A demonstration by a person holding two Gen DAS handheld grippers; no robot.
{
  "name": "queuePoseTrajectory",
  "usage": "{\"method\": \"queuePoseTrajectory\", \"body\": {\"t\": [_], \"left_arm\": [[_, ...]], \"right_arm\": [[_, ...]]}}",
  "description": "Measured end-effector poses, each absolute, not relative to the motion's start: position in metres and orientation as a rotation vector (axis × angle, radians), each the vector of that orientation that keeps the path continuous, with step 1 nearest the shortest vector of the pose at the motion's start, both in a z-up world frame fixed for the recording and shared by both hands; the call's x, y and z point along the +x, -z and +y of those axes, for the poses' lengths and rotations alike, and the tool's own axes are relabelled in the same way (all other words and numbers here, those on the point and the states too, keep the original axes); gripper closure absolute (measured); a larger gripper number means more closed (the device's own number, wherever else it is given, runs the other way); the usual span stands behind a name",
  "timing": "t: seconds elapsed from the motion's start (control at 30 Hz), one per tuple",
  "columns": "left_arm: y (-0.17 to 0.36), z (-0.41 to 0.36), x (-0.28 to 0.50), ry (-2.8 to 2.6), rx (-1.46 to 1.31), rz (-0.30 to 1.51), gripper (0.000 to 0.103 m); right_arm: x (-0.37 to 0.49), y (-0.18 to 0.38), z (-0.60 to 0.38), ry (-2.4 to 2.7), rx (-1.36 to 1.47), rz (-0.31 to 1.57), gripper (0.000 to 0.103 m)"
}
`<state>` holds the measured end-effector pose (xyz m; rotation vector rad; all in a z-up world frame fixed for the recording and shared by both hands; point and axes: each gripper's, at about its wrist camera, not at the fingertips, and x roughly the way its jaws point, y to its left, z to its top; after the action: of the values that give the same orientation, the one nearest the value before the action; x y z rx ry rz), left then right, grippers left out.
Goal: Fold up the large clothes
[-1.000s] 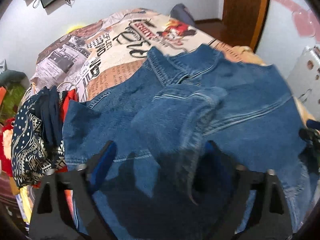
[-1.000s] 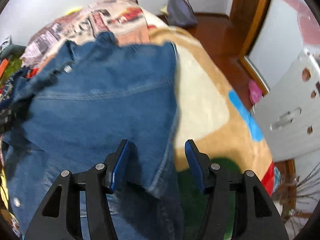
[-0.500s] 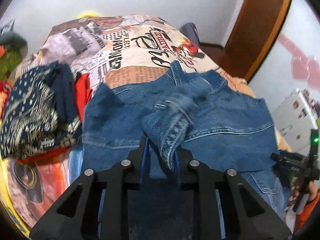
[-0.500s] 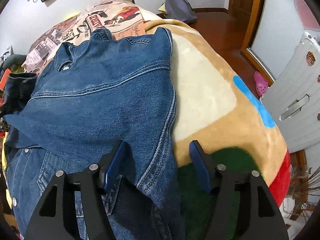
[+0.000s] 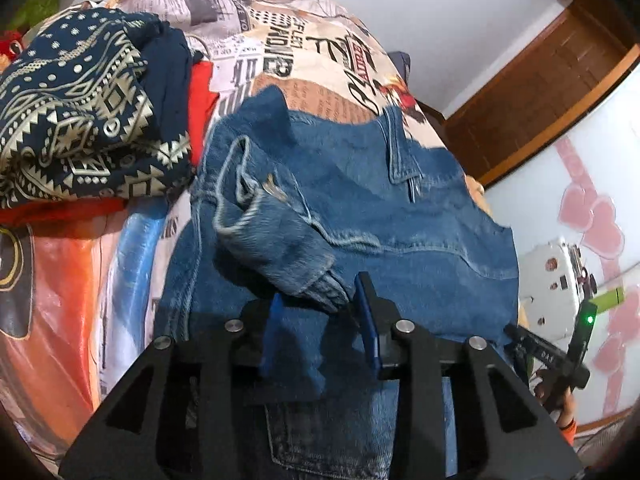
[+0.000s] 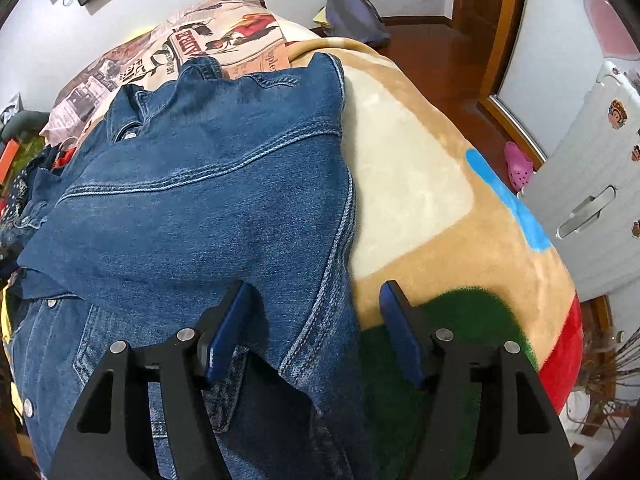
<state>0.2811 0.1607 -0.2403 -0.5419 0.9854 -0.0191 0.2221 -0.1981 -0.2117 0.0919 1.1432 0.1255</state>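
Observation:
A blue denim jacket [image 5: 400,216] lies back-up on the bed, also in the right wrist view [image 6: 192,200]. One sleeve [image 5: 272,240] is folded across its back. My left gripper [image 5: 320,324] stands partly open just behind the sleeve's cuff [image 5: 324,284], with cloth lying between the fingers. My right gripper [image 6: 316,328] is open over the jacket's right side edge [image 6: 344,220], holding nothing.
A pile of patterned navy and red clothes [image 5: 80,120] sits left of the jacket. The bed carries a newspaper-print cover [image 5: 280,44] and a tan, green and red blanket [image 6: 440,220]. A white cabinet [image 6: 592,200] and a wooden door frame [image 6: 504,40] stand to the right.
My left gripper carried the sleeve in over the jacket's back, then opened and let go of the cuff. My right gripper stayed open at the jacket's right edge.

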Motion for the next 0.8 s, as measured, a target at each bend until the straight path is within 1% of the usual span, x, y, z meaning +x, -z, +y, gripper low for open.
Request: {"method": "queuePoseTrajectory", "body": {"t": [0.07,0.1,0.2,0.3,0.37,0.4,0.47,0.5,0.53,0.57,0.6,0.63,0.8], "left_arm": [[0.230,0.154,0.280,0.009,-0.483,0.964,0.077],[0.225,0.151,0.279,0.011,-0.456,0.954,0.083],[0.205,0.142,0.273,0.019,-0.400,0.899,0.088],[0.192,0.142,0.265,0.017,-0.396,0.865,0.088],[0.195,0.142,0.260,-0.001,-0.369,0.874,0.087],[0.203,0.143,0.259,-0.012,-0.356,0.900,0.084],[0.222,0.145,0.257,-0.043,-0.346,0.970,0.072],[0.233,0.147,0.254,-0.079,-0.329,1.011,0.059],[0.238,0.147,0.251,-0.098,-0.315,1.024,0.052],[0.242,0.149,0.245,-0.104,-0.311,1.027,0.049],[0.242,0.152,0.239,-0.111,-0.311,1.023,0.043],[0.241,0.154,0.235,-0.131,-0.303,1.025,0.041],[0.221,0.170,0.222,-0.179,-0.244,1.003,0.041]], "right_arm": [[0.221,0.210,-0.198,-0.126,0.095,1.142,0.039],[0.220,0.208,-0.198,-0.126,0.094,1.139,0.039],[0.217,0.201,-0.199,-0.125,0.083,1.122,0.039],[0.216,0.194,-0.200,-0.118,0.075,1.100,0.039],[0.216,0.191,-0.202,-0.114,0.079,1.089,0.039],[0.216,0.191,-0.202,-0.115,0.084,1.086,0.039],[0.218,0.191,-0.203,-0.117,0.100,1.089,0.039],[0.218,0.192,-0.202,-0.118,0.104,1.091,0.039],[0.218,0.193,-0.201,-0.119,0.105,1.094,0.039],[0.219,0.193,-0.201,-0.119,0.103,1.095,0.039],[0.219,0.193,-0.199,-0.119,0.100,1.095,0.039],[0.219,0.193,-0.199,-0.121,0.096,1.095,0.039],[0.227,0.192,-0.199,-0.117,0.098,1.090,0.039]]}}
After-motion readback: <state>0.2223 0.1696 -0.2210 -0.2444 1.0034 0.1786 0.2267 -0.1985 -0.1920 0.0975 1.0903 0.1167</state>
